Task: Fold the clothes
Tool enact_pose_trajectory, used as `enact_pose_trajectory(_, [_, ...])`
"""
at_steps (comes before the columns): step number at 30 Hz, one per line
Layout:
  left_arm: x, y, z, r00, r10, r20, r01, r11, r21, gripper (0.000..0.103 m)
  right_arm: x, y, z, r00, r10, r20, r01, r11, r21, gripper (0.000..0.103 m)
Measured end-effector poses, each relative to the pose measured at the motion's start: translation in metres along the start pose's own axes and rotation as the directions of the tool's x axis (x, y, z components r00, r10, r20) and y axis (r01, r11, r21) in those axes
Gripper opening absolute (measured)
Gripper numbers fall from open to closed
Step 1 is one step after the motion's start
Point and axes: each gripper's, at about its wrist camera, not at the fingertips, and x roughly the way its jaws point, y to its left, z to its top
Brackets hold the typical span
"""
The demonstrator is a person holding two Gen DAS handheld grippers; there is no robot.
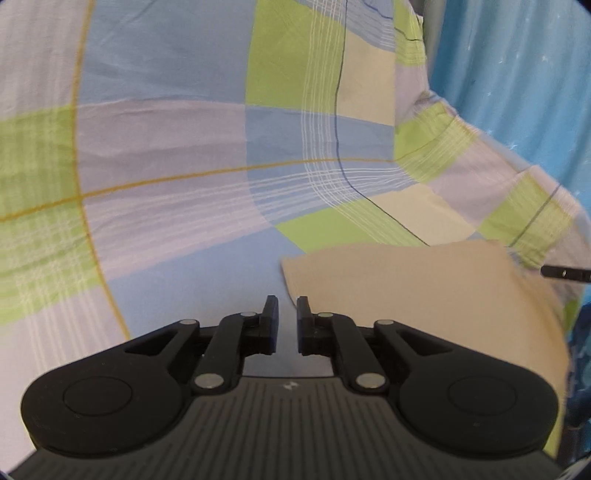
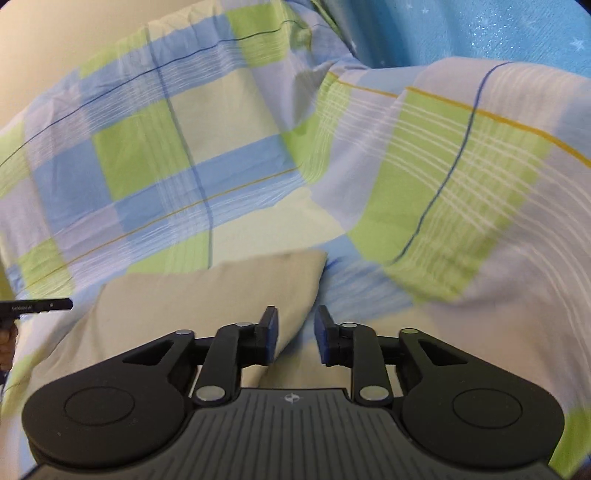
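A beige folded garment (image 1: 406,295) lies flat on the checked bedsheet (image 1: 166,147). My left gripper (image 1: 287,317) hovers at the garment's left edge. It is open by a narrow gap in which only blue sheet shows. In the right wrist view the same garment (image 2: 203,306) spreads low and to the left, its corner pointing up right. My right gripper (image 2: 296,332) is open above the garment's right edge, and nothing is pinched between its fingers. Each view catches the other gripper's black tip: at the right edge (image 1: 565,275) and at the left edge (image 2: 40,306).
The sheet (image 2: 443,166) of green, blue and pale checks is rumpled into a raised fold on the right. A bright blue starred curtain (image 2: 480,33) hangs behind the bed. A cream wall (image 2: 55,37) fills the upper left. Part of a hand (image 2: 7,347) shows at the left edge.
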Motion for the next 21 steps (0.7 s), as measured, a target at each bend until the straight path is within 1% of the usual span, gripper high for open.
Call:
enact_pose_trajectory(1, [-0.009,-0.004,-0.007,1.0,-0.02,-0.007,0.02,1.0,-0.014,0.021,-0.011,0.005,-0.009,1.0,0.011,-0.01,-0.011,1.0,-0.002,0.034])
enact_pose_trajectory(2, [-0.019,-0.008,-0.016,0.999,-0.049,-0.014,0.048,0.998,-0.04,0.023,-0.021,0.009,-0.017,0.999,0.023,-0.023,-0.023,1.0,-0.001,0.035])
enact_pose_trajectory(4, [-0.035,-0.015,-0.032,0.994,-0.103,-0.019,0.101,0.992,-0.079,0.024,-0.038,0.014,-0.035,0.997,0.051,-0.05,-0.051,0.999,0.005,0.036])
enact_pose_trajectory(7, [-0.051,-0.024,-0.052,0.981,-0.192,-0.024,0.187,0.974,-0.125,0.024,-0.051,0.018,-0.055,0.993,0.081,-0.082,-0.079,0.997,0.021,0.036])
enact_pose_trajectory(11, [-0.045,-0.039,-0.065,0.974,-0.217,-0.065,0.208,0.971,-0.121,0.024,-0.057,0.015,-0.076,0.988,0.12,-0.095,-0.11,0.989,0.101,0.037])
enact_pose_trajectory(14, [-0.038,-0.046,-0.069,0.966,-0.244,-0.082,0.232,0.964,-0.129,0.024,-0.054,0.013,-0.086,0.986,0.137,-0.094,-0.123,0.981,0.147,0.037])
enact_pose_trajectory(15, [-0.038,-0.047,-0.07,0.967,-0.24,-0.087,0.229,0.965,-0.124,0.023,-0.052,0.013,-0.087,0.985,0.143,-0.092,-0.127,0.979,0.16,0.037])
enact_pose_trajectory(16, [-0.037,-0.048,-0.07,0.968,-0.232,-0.092,0.221,0.968,-0.117,0.005,-0.05,0.012,-0.088,0.984,0.153,-0.089,-0.136,0.976,0.172,0.037])
enact_pose_trajectory(17, [-0.038,-0.048,-0.07,0.968,-0.23,-0.096,0.218,0.968,-0.124,0.001,-0.048,0.012,-0.088,0.983,0.161,-0.089,-0.142,0.973,0.183,0.037])
enact_pose_trajectory(18, [-0.04,-0.046,-0.07,0.969,-0.23,-0.092,0.217,0.967,-0.132,0.001,-0.045,0.011,-0.088,0.981,0.172,-0.093,-0.151,0.969,0.197,0.035])
enact_pose_trajectory(19, [-0.043,-0.044,-0.071,0.971,-0.22,-0.088,0.209,0.97,-0.127,0.001,-0.043,0.011,-0.088,0.978,0.183,-0.098,-0.158,0.964,0.214,0.024])
enact_pose_trajectory(20, [-0.046,-0.043,-0.071,0.975,-0.202,-0.088,0.191,0.975,-0.116,0.001,-0.042,0.01,-0.088,0.978,0.182,-0.101,-0.156,0.962,0.224,0.01])
enact_pose_trajectory(21, [-0.047,-0.041,-0.072,0.978,-0.186,-0.093,0.176,0.978,-0.112,0.0,-0.041,0.006,-0.088,0.981,0.164,-0.104,-0.138,0.965,0.223,0.006])
